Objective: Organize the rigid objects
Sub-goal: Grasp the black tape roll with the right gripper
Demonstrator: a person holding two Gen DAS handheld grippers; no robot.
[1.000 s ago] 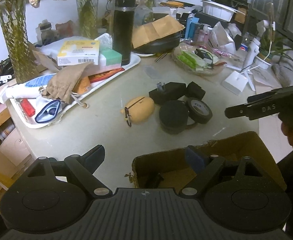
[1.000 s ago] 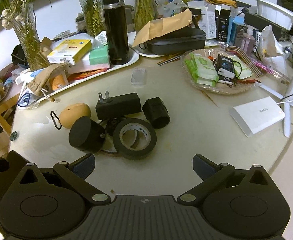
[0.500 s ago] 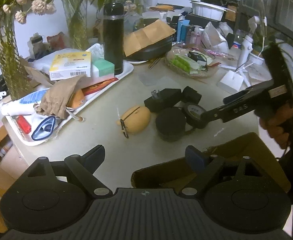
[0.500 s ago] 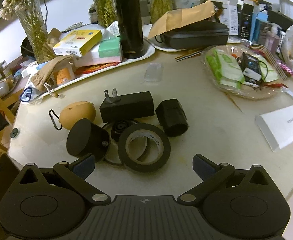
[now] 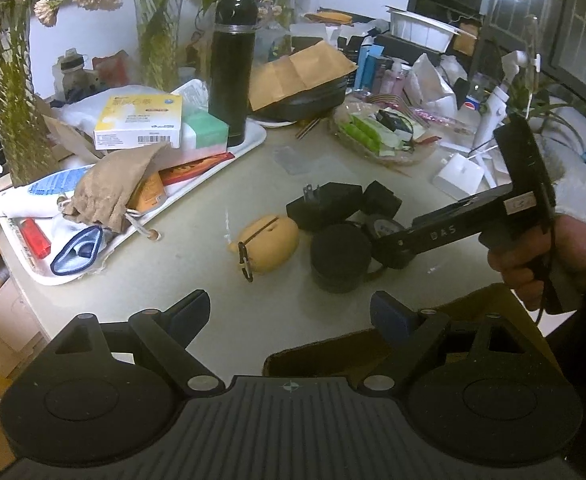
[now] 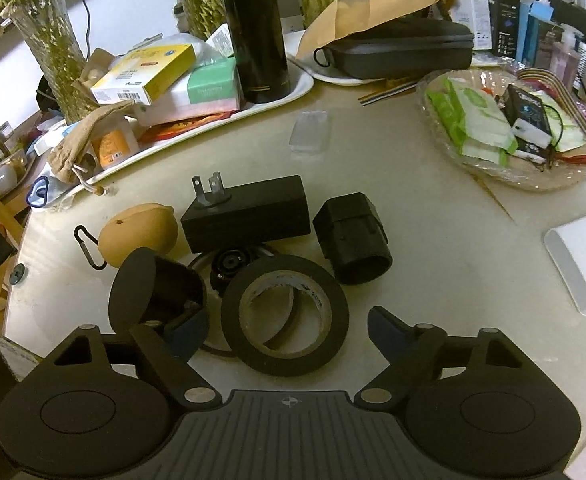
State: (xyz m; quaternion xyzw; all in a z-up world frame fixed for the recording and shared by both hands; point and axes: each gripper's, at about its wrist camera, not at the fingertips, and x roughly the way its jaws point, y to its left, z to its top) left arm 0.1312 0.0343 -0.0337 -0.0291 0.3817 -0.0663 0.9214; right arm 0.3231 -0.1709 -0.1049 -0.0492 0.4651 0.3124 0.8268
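Tape roll (image 6: 285,316), black, lies flat on the pale tabletop (image 6: 433,240) at lower centre of the right wrist view, between the two fingers of the right gripper (image 6: 287,330). The jaws have just been closing yet stand apart, the pads not pressing on the roll.

Round black case (image 6: 153,294), tilted, lower left, touching the left finger of that gripper.

Black plug adapter (image 6: 249,212), prongs up, centre of frame, just behind the tape.

Black blocky connector (image 6: 353,236), just right of the adapter.

Tan pouch (image 6: 141,234) with carabiner, centre left, beside the round case.

White tray (image 6: 197,128), upper left, carrying boxes and a tall black flask (image 6: 255,28).

Clear dish (image 6: 505,132) of packets, upper right.

Left gripper (image 5: 289,314), lower part of the left wrist view: jaws wide, nothing between them, hovering over bare table. Brown cardboard box (image 5: 505,308) sits under its right finger, lower right. A hand (image 5: 541,256) at right edge grips the right gripper's handle.
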